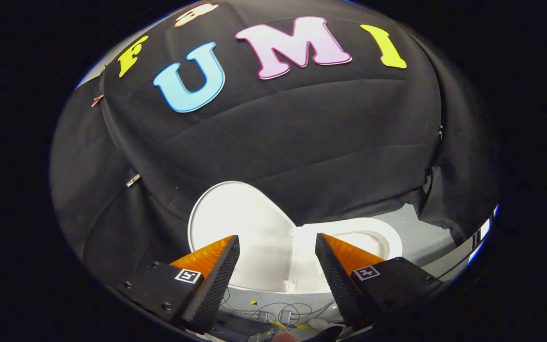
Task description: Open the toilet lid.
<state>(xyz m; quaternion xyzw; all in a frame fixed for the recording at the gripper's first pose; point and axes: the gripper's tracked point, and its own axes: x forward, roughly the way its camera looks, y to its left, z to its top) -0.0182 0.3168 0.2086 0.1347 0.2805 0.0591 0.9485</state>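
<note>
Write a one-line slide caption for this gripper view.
Gripper open, holding nothing, facing the toilet with its lid already raised beside the exposed seat.

Light falls from above and is uneven. The raised toilet lid (235, 223) glares nearly white, detail washed out; the toilet seat (356, 237) is bright too. The black cloth wall (302, 137) stays dim, folds faintly lit. Strong fisheye bending toward the edges. Gripper (277, 244) fingers, spread apart, sharp; the wires (273, 311) low in the frame are soft.
</note>
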